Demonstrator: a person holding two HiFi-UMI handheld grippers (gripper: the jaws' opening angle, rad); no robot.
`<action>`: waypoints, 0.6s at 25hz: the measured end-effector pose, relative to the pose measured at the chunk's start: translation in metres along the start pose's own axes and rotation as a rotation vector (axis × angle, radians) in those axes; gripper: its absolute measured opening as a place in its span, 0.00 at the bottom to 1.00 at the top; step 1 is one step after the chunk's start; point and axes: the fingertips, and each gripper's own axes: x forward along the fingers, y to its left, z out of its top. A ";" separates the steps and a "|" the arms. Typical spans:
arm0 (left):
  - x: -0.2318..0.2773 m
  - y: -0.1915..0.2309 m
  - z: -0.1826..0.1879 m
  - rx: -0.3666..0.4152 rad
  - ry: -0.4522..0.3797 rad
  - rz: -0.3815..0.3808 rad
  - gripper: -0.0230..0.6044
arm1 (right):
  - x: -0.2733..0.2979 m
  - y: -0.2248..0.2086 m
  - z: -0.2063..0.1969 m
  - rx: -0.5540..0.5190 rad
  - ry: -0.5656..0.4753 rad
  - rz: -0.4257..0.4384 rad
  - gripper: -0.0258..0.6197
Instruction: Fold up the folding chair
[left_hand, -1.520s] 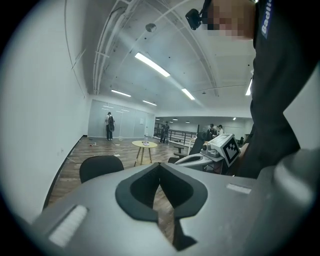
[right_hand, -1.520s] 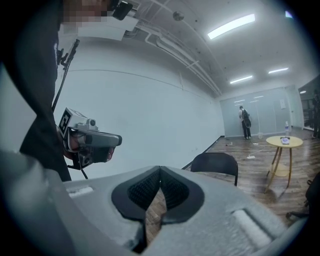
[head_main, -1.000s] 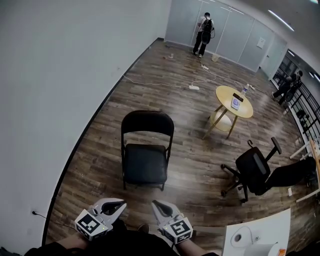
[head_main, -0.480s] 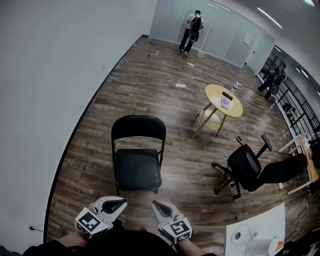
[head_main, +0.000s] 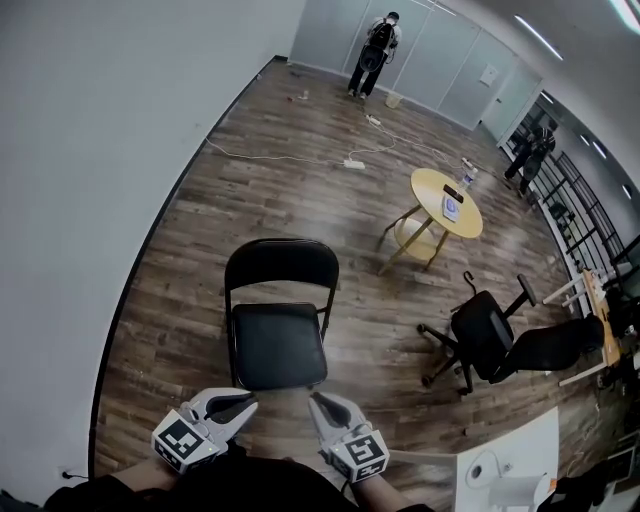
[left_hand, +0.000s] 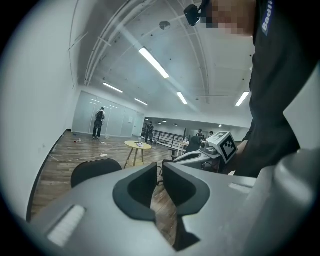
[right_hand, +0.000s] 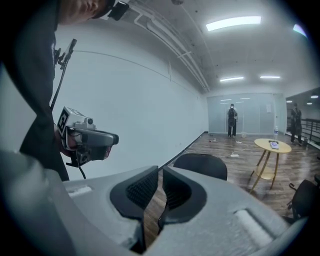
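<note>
Black metal folding chair (head_main: 279, 330) at 12 o'clock — stiff, probably heavy; hold its back's top. Left gripper (head_main: 248, 406) fingers just opening, right gripper (head_main: 313, 401) fingers closed — both empty.

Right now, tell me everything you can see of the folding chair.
The folding chair is black, with a thin dark metal tube frame, a rounded padded backrest and a squarish padded seat. It is unfolded and stands upright on the wooden floor, not far from the white wall, with the front of its seat turned towards the person wearing the camera. Nothing lies on the seat, and only the floor touches the chair.
</note>
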 end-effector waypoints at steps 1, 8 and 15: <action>-0.001 0.006 0.000 -0.003 -0.002 -0.004 0.10 | 0.005 0.000 0.002 -0.004 0.003 -0.008 0.08; -0.004 0.041 -0.002 -0.012 -0.011 0.005 0.12 | 0.040 -0.006 0.019 -0.044 0.005 -0.008 0.09; 0.011 0.052 -0.005 -0.027 -0.002 0.080 0.13 | 0.063 -0.026 0.019 -0.062 0.001 0.071 0.09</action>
